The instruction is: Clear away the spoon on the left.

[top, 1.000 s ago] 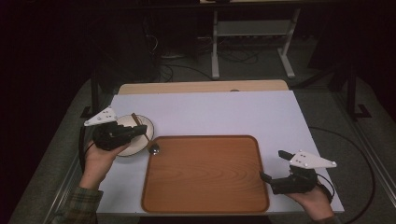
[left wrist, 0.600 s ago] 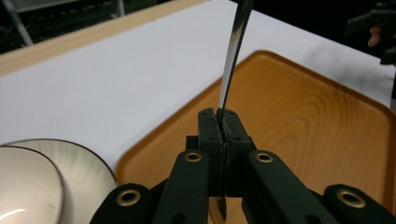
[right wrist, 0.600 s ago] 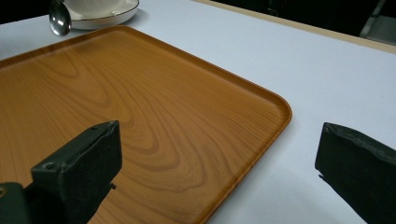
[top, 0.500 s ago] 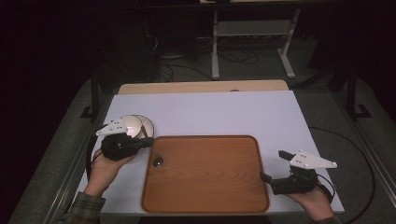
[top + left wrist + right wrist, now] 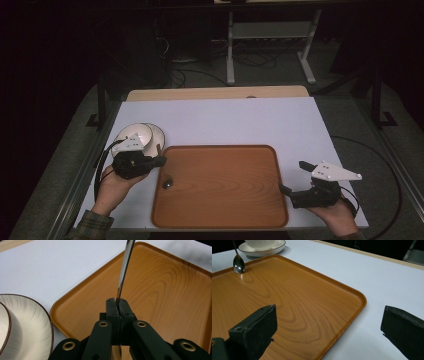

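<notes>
so, left gripper [image 5: 159, 161]: clenched on the thin handle of a small shiny metal spoon [image 5: 167, 183], with the jaws pressed together around it in the left gripper view.
spoon: its bowl hangs low over the left part of the rounded wooden-look brown tray [image 5: 225, 210], near the tray's left rim; whether the bowl touches the tray is hard to tell.
right gripper [image 5: 286, 191]: released, jaws wide apart, held at the tray's right edge over the white table cover [image 5: 250, 120].
white cup on a dark-rimmed white saucer [image 5: 137, 135]: just beside the tray's upper left corner.
step, as a guess: laying the spoon on the tray; lower it until the bowl rests, tilt the handle flat, then let go gently.
hidden: the handle's end inside the jaws; the cup's inside.
</notes>
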`<state>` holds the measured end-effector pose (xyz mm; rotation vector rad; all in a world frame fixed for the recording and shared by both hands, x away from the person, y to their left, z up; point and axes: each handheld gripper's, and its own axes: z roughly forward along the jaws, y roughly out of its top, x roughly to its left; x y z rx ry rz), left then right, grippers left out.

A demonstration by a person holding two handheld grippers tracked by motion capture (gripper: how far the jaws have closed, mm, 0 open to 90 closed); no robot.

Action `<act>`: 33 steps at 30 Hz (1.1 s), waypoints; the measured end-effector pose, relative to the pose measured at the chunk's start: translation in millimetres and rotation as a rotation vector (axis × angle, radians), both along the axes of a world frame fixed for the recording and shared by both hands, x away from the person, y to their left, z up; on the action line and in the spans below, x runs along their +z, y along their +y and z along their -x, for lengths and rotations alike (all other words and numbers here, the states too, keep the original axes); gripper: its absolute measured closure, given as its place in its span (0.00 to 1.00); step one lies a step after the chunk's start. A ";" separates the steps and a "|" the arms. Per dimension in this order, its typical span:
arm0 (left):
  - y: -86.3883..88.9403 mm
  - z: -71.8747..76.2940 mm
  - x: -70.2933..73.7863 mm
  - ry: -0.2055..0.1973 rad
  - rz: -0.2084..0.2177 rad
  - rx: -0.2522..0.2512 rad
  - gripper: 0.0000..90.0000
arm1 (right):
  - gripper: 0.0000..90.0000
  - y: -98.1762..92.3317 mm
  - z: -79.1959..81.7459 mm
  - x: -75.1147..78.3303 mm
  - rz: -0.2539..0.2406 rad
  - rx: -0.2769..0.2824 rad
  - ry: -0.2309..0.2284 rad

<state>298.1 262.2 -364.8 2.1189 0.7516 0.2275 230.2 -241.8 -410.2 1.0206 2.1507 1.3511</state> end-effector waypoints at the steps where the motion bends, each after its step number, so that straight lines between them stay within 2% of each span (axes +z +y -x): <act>1: -0.6 0.0 -0.4 -0.003 0.004 -0.001 0.99 | 0.00 0.1 0.1 0.0 0.000 0.000 0.000; 8: -6.3 -4.5 -6.6 -0.009 0.045 -0.018 0.99 | 0.00 0.7 0.2 0.0 0.002 0.004 -0.002; 11: -10.9 -4.9 -7.5 -0.017 0.044 -0.027 0.99 | 0.00 0.5 0.6 0.1 0.001 0.001 -0.001; 21: -23.4 -14.0 -15.1 0.002 0.069 -0.046 0.99 | 0.00 1.4 -0.5 -0.3 0.007 0.003 0.001; 33: -43.9 -21.8 -25.9 0.011 0.054 -0.073 0.98 | 0.00 2.1 -1.5 -1.0 0.011 0.006 0.000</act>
